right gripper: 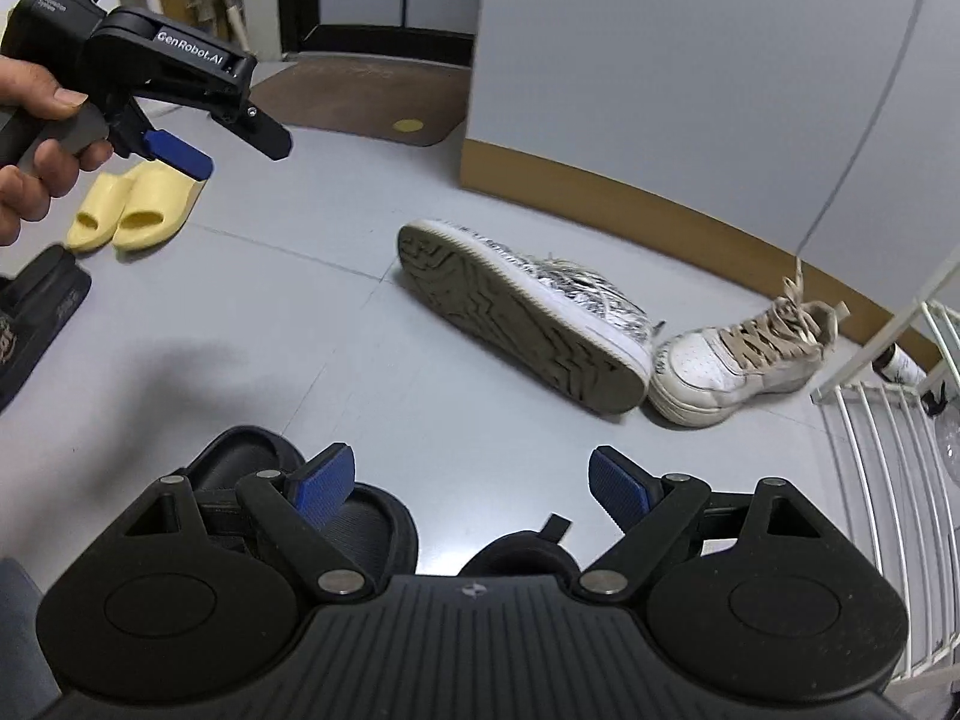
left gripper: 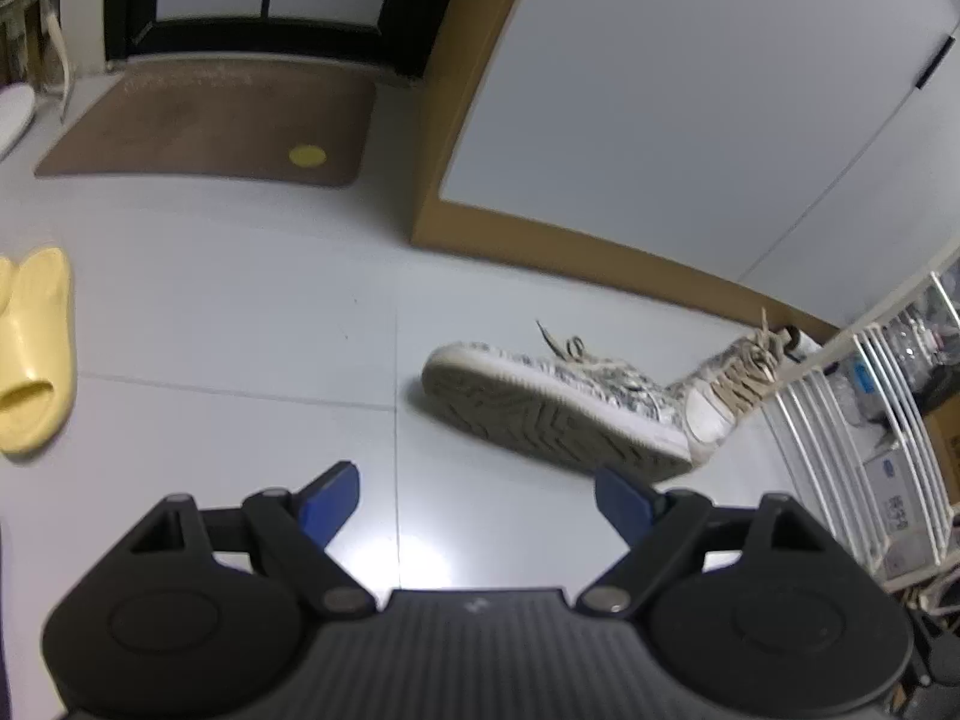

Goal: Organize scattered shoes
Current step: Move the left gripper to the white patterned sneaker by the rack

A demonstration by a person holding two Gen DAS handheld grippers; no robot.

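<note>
pale tiled floor (right gripper: pixel 288 324), mostly bare in the middle. a patterned sneaker (right gripper: pixel 528 312) lies on its side, sole showing, toe touching an upright white sneaker (right gripper: pixel 744 354) by the wall; yellow slides (right gripper: pixel 135 207) partly hidden behind the left gripper (right gripper: pixel 234 147). dark slippers (right gripper: pixel 384 522) cut off under the right gripper (right gripper: pixel 474 486). both jaws wide apart, holding nothing.

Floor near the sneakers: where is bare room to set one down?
Bare tile lies between the yellow slides and the tipped sneaker, reaching to the brown mat. Crowded: upright sneaker touching the tipped one beside the white rack.
</note>
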